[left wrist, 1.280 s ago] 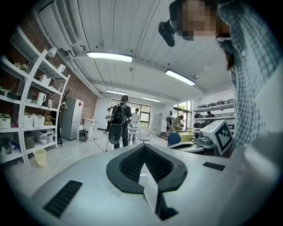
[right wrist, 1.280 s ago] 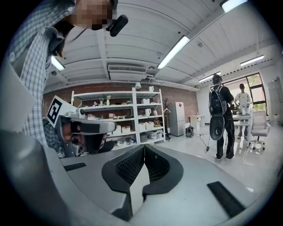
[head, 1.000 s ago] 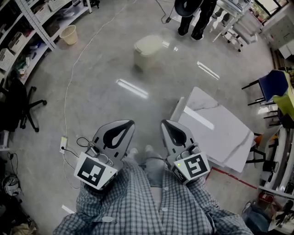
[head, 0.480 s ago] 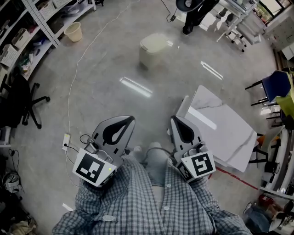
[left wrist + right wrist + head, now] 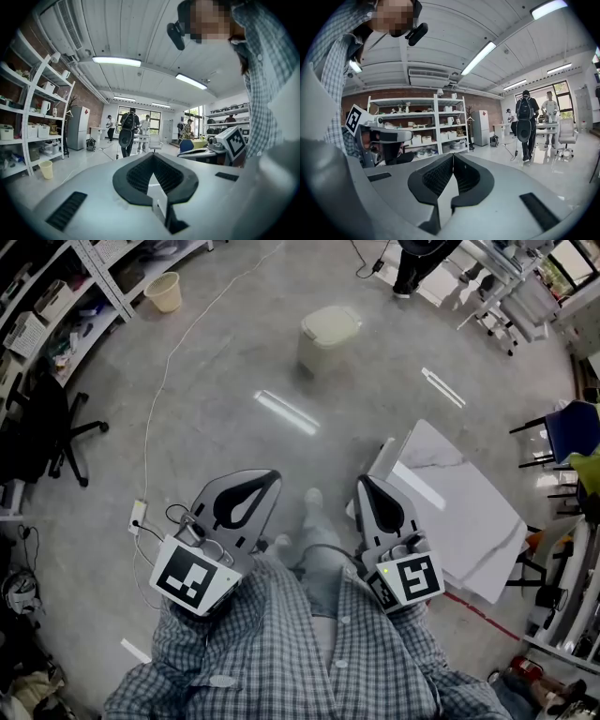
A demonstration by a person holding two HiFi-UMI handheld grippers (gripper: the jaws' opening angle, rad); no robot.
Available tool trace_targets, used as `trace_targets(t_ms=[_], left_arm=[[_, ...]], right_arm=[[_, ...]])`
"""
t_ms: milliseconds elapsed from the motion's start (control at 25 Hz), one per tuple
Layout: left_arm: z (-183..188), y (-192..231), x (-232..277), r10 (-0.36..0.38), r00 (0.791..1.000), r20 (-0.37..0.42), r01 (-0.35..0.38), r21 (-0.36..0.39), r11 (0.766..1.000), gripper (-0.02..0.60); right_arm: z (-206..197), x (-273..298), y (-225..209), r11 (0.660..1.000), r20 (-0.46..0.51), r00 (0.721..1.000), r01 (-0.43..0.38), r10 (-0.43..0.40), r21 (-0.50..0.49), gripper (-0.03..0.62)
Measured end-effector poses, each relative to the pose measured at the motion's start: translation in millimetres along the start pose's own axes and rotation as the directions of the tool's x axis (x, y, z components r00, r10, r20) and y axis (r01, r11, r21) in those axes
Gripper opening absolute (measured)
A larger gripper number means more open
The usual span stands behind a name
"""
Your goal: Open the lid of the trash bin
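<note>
Left gripper point(image 5: 152, 155) aims level across the room, jaws meeting tip to tip, nothing between them. Beyond, a person with a backpack point(image 5: 127, 132) stands; shelving point(image 5: 28, 119) lines the left, pale bucket point(image 5: 46, 169) below.

Trash bin point(image 5: 328, 334) nearer, farther right

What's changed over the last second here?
The wearer is stepping: a foot now swings forward, and the bin and basket have slid rightward in the head view. The bystander has nearly left the frame. Unchanged: left tongs and right tongs shut and empty, lid closed.
</note>
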State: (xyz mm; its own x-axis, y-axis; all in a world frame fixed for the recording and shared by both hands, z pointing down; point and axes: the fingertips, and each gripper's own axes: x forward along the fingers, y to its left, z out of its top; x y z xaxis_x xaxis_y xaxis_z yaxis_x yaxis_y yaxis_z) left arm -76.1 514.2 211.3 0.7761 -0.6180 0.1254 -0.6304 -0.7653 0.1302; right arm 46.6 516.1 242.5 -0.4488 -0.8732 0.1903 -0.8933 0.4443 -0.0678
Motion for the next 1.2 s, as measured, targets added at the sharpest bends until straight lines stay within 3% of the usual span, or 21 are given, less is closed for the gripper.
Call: trace_targets(t_ms=[240, 720, 1200], left_arm=[[0, 12, 25, 0.020, 1.000, -0.023, -0.020, -0.010, 1.000, 0.005], [26, 42, 92, 0.108, 0.994, 0.003, -0.108, -0.015, 0.994, 0.005], [40, 62, 154, 0.146, 0.989, 0.023, -0.145, -0.030, 0.989, 0.005]], right_arm=[[10, 33, -20, 0.999, 0.026, 0.999, -0.047, 0.046, 0.011, 0.018], [34, 88, -83, 0.990, 0.029, 0.990, -0.138, 0.138, 0.008, 0.018], [43, 129, -131, 0.978, 0.002, 0.979, -0.205, 0.205, -0.026, 0.018]])
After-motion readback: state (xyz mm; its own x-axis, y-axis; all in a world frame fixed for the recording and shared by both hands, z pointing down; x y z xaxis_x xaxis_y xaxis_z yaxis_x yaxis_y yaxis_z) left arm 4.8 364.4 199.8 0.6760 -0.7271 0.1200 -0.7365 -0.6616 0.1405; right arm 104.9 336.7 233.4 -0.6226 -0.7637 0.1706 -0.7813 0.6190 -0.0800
